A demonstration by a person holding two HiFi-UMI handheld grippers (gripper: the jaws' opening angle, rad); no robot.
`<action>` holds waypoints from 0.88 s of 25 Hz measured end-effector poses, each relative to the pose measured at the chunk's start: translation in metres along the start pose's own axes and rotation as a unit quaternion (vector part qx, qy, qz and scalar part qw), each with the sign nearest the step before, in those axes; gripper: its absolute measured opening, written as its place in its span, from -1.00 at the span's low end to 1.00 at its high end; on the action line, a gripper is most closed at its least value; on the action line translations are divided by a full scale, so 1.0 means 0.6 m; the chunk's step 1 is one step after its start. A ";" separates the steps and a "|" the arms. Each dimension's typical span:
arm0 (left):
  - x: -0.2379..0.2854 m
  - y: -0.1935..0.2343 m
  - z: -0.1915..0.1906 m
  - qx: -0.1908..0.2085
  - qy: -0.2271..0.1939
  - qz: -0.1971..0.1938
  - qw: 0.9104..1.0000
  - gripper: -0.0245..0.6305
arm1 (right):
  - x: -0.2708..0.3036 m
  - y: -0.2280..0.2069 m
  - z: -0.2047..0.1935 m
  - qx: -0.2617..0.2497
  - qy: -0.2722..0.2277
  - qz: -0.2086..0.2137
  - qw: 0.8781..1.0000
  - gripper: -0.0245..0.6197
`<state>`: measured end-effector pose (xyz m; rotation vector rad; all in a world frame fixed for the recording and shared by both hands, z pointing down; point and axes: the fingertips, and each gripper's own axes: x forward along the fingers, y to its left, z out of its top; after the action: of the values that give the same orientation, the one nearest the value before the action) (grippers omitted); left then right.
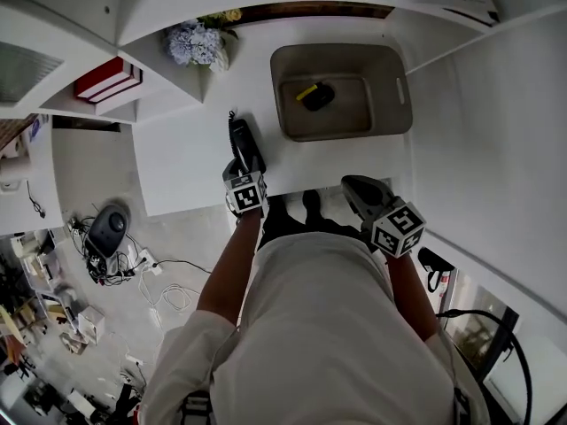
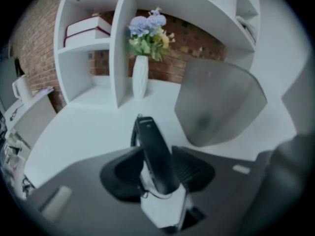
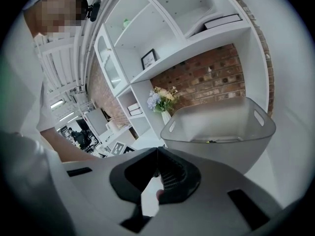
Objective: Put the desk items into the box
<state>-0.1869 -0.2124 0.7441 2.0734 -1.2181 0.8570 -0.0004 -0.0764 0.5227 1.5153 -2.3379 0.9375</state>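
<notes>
A long black item (image 1: pixel 241 138) lies on the white desk (image 1: pixel 186 162), left of the grey box (image 1: pixel 400 87). My left gripper (image 1: pixel 242 165) is down over its near end. In the left gripper view the black item (image 2: pixel 150 141) runs between the two pads of my left gripper (image 2: pixel 156 170), which stand open close beside it. The box (image 2: pixel 216 102) is to its right. A black and yellow item (image 1: pixel 314 94) lies in the box. My right gripper (image 1: pixel 359 189) hovers at the desk's front edge, before the box (image 3: pixel 221 127). There my right gripper (image 3: pixel 157 173) is shut on nothing.
A white vase of flowers (image 1: pixel 199 42) (image 2: pixel 142 58) stands at the back left by the shelf unit. Red and white books (image 1: pixel 106 80) lie on a shelf. The desk's front edge runs just under both grippers, with cables and gear on the floor (image 1: pixel 106 237) at the left.
</notes>
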 end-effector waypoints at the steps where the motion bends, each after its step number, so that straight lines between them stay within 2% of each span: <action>1: 0.010 0.003 -0.003 0.000 0.005 0.005 1.000 -0.42 | -0.001 -0.001 -0.002 0.003 0.000 -0.005 1.000 -0.92; 8: 0.061 0.009 -0.018 -0.038 0.034 0.004 0.999 -0.14 | -0.007 -0.007 -0.013 0.021 0.001 -0.040 0.999 -0.92; 10: 0.069 0.001 -0.015 -0.033 0.033 0.003 0.999 -0.13 | -0.007 -0.010 -0.016 0.025 0.001 -0.048 0.999 -0.92; 17: 0.086 0.011 -0.021 -0.055 0.052 0.023 0.997 -0.08 | -0.010 -0.015 -0.021 0.038 -0.003 -0.069 0.997 -0.92; 22: 0.105 0.013 -0.025 -0.061 0.067 0.027 0.995 0.04 | -0.010 -0.016 -0.022 0.044 -0.003 -0.079 0.996 -0.92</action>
<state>-0.1735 -0.2375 0.8029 1.8627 -1.2282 0.9083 0.0087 -0.0667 0.5340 1.7107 -2.1687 1.0095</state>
